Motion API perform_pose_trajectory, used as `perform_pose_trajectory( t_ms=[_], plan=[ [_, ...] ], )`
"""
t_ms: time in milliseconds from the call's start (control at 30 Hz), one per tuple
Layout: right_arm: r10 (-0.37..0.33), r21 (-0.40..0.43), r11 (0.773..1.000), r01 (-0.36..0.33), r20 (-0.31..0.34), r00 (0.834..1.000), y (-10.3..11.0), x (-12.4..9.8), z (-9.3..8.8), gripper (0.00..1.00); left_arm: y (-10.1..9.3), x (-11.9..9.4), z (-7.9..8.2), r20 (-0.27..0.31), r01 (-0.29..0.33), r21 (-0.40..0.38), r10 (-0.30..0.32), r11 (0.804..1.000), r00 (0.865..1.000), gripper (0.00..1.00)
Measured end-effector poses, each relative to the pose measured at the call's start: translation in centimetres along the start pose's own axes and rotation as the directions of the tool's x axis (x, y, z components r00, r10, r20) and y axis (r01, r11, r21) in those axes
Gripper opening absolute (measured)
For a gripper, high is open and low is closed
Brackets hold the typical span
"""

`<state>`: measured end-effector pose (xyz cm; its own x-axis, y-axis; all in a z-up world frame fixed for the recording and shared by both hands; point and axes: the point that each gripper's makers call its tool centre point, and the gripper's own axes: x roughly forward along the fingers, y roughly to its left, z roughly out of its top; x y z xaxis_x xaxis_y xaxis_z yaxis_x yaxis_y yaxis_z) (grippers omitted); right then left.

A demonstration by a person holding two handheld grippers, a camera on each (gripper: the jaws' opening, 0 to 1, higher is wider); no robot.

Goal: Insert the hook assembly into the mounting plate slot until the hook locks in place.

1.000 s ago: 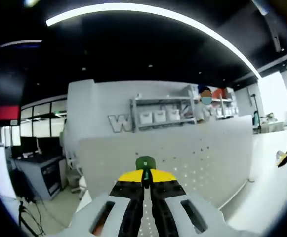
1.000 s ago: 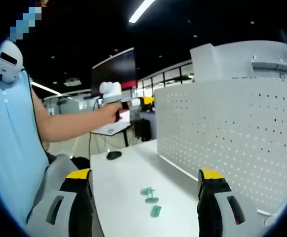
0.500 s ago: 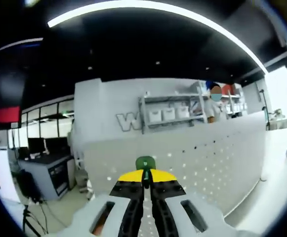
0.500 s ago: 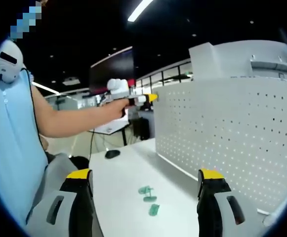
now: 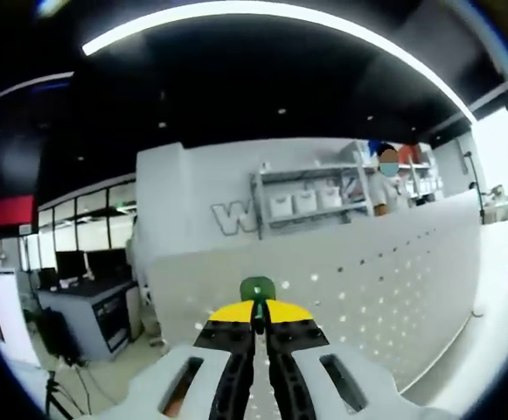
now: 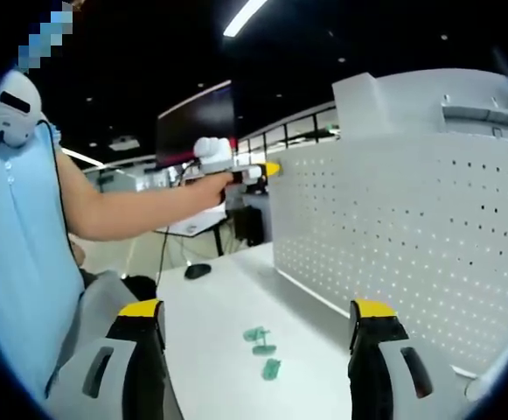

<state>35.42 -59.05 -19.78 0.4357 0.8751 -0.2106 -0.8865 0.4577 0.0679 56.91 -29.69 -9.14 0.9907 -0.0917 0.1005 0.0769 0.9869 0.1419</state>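
left gripper (image 5: 255, 325): jaws pinching green hook (image 5: 257, 289) | now nearer pegboard (image 5: 367, 289), insertion likely close | right gripper (image 6: 254, 350): jaws spread over desk (image 6: 219, 297) | spare hooks (image 6: 265, 350) lying there

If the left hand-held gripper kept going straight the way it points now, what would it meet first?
Probably the white perforated panel: the left hand-held gripper, shut on a small green plastic hook, points at its holes. Depth is unclear.
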Motion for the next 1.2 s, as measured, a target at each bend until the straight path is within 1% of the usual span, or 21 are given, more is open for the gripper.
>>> perform_pose_trajectory(
  t_ms=[467, 900, 1200],
  plan=[
    [-0.003, -0.001, 1.000, 0.003, -0.006, 1.000, -0.3, 0.0, 0.0, 0.87, 0.3, 0.7, -0.3, -0.001, -0.015, -0.017, 0.015, 1.000, 1.000, 0.03],
    [-0.010, 0.003, 1.000, 0.010, -0.008, 1.000, -0.4, -0.3, -0.2, 0.87, 0.2, 1.1, -0.7, -0.011, -0.025, 0.008, 0.025, 1.000, 1.000, 0.03],
    [-0.007, 0.005, 1.000, 0.007, -0.012, 1.000, -0.3, -0.2, -0.3, 0.87, 0.2, 1.2, -0.9, -0.019, -0.026, 0.044, 0.027, 0.999, 0.999, 0.03]
  ],
)
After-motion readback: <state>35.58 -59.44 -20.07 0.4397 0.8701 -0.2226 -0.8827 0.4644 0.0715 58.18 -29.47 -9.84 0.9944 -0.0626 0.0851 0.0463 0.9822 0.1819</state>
